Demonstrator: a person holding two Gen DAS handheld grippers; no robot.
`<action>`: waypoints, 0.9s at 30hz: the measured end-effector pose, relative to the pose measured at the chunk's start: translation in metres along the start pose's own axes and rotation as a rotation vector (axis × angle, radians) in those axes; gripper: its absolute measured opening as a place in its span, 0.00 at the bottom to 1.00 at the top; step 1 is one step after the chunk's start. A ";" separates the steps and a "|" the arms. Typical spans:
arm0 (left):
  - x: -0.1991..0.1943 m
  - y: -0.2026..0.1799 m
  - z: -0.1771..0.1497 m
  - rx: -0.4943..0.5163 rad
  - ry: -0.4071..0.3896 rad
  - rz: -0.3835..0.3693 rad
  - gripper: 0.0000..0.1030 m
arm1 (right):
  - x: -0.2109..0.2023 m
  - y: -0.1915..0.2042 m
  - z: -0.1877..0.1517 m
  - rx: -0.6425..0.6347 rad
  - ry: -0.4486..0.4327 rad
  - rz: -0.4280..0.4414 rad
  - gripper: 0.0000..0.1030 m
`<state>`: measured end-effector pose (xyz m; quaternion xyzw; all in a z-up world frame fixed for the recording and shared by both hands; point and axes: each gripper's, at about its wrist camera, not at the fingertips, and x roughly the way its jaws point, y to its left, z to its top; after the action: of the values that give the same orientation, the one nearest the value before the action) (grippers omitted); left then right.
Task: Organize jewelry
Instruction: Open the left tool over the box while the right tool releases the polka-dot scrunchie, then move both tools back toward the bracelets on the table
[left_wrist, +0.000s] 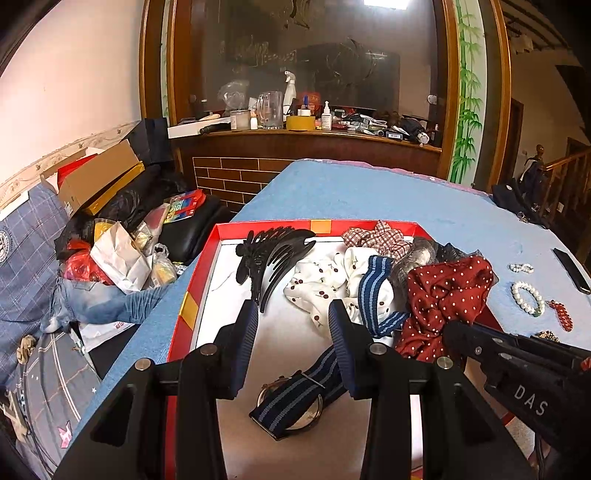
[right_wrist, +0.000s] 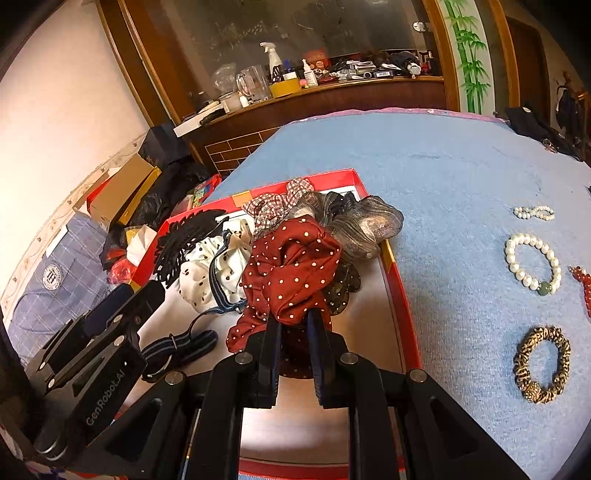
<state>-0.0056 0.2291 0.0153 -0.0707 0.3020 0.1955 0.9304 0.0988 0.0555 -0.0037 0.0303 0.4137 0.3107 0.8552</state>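
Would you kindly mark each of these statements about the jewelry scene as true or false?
1. The right gripper is closed on the red polka-dot scrunchie. True.
2. The left gripper holds the striped watch. False: its jaws stand open, and the watch lies in the box beneath them.
3. The pearl bracelet lies inside the red box. False: it lies outside, on the blue cloth.
4. The black hair claw is in the box. True.
5. The leopard-print scrunchie lies on the blue cloth. True.
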 end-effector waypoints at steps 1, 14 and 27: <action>0.000 0.000 0.000 0.001 0.001 0.001 0.37 | 0.001 0.000 0.002 0.000 0.000 0.000 0.16; 0.004 -0.002 0.000 0.008 0.014 0.011 0.37 | 0.009 0.000 0.009 0.002 0.010 0.002 0.16; 0.004 -0.004 0.001 0.014 0.005 0.013 0.44 | -0.005 0.000 0.003 -0.002 0.003 0.027 0.27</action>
<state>-0.0006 0.2273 0.0142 -0.0629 0.3063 0.1993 0.9287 0.0991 0.0532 0.0014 0.0345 0.4139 0.3227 0.8505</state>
